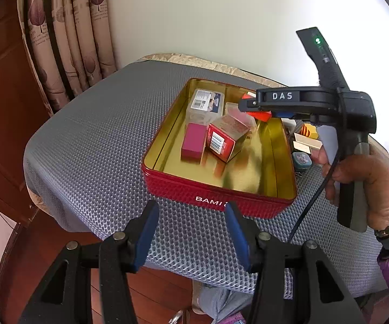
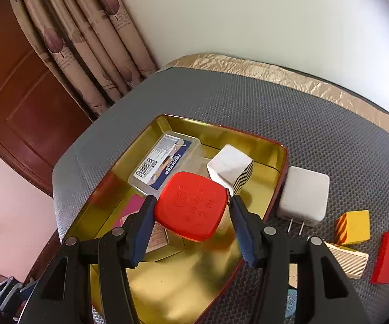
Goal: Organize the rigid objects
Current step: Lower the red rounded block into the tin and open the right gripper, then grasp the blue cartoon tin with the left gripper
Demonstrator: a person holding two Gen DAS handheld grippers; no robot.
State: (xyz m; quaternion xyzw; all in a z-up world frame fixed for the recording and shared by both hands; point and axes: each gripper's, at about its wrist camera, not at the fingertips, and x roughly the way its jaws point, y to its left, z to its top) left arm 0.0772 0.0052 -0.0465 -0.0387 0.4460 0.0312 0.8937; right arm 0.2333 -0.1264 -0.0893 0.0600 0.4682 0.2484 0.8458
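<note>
fingers first: the right gripper [image 2: 190,208] has both blue pads clamped on a red-lidded box [image 2: 191,206], one pad on each side, holding it up above the tin [image 2: 282,148]. the left gripper [image 1: 191,216] has its jaws apart with nothing between them, hanging over the grey mat [image 1: 86,140] just in front of the tin's red front wall.

under the held box, inside the gold-lined tin: a clear case [image 2: 164,159] with a blue label at the back, a white block [image 2: 230,164] with black stripes on its side next to it, a pink block [image 1: 193,141] nearer the front, and a red carton [image 1: 225,137] tilted beside the pink one.

out on the mat, to the right of the tin: a white charger [image 2: 303,195] just beside the tin wall with its prongs toward the camera, then a yellow block [image 2: 353,228], a ribbed cream piece [image 2: 349,260] and a red bar [image 2: 386,256] further right.

in the left view a hand [image 1: 367,181] with a bead bracelet grips the right gripper's handle over the tin's far right corner.
</note>
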